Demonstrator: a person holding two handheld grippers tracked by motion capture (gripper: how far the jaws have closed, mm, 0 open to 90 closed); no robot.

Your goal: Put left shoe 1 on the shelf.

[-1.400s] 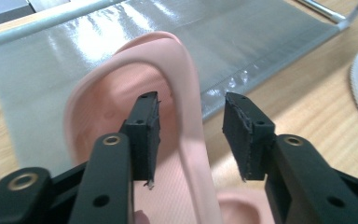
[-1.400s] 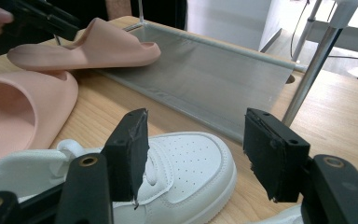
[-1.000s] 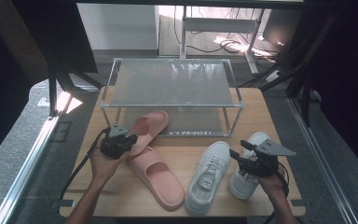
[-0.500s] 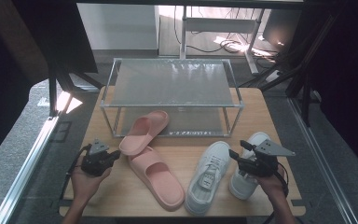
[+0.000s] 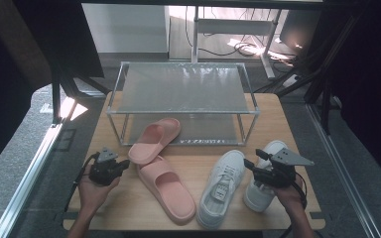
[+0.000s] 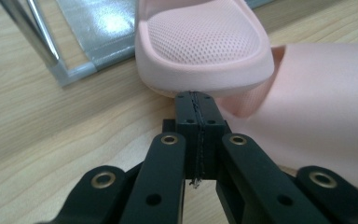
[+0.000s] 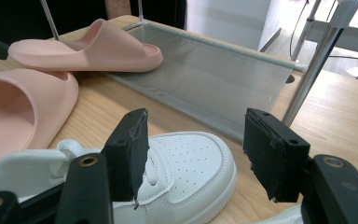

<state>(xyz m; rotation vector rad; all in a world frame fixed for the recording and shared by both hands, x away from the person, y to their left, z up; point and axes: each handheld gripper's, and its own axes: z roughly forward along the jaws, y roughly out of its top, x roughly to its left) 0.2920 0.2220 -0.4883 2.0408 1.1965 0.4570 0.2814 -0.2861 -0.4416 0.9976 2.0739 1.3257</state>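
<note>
Two pink slippers lie on the wooden table: one [image 5: 155, 140] with its toe on the rack's lower shelf, the other [image 5: 166, 187] nearer the front. My left gripper [image 5: 124, 165] is shut with nothing in it. In the left gripper view its tips [image 6: 196, 100] sit right at the heel of the far slipper [image 6: 200, 51]; contact is unclear. Two white sneakers [image 5: 222, 186] [image 5: 260, 191] stand at the right. My right gripper [image 5: 254, 158] is open and hovers over the left sneaker's toe [image 7: 186, 172], holding nothing.
A metal two-tier shoe rack [image 5: 183, 89] takes up the back half of the table, its upper shelf bare. A rack post [image 7: 312, 70] rises close to my right gripper. The table's left edge [image 5: 87, 163] is just beyond my left hand.
My left hand has drawn back to the left and toward the front edge, sinking a little. The slippers, the sneakers and the right gripper have stayed where they were.
</note>
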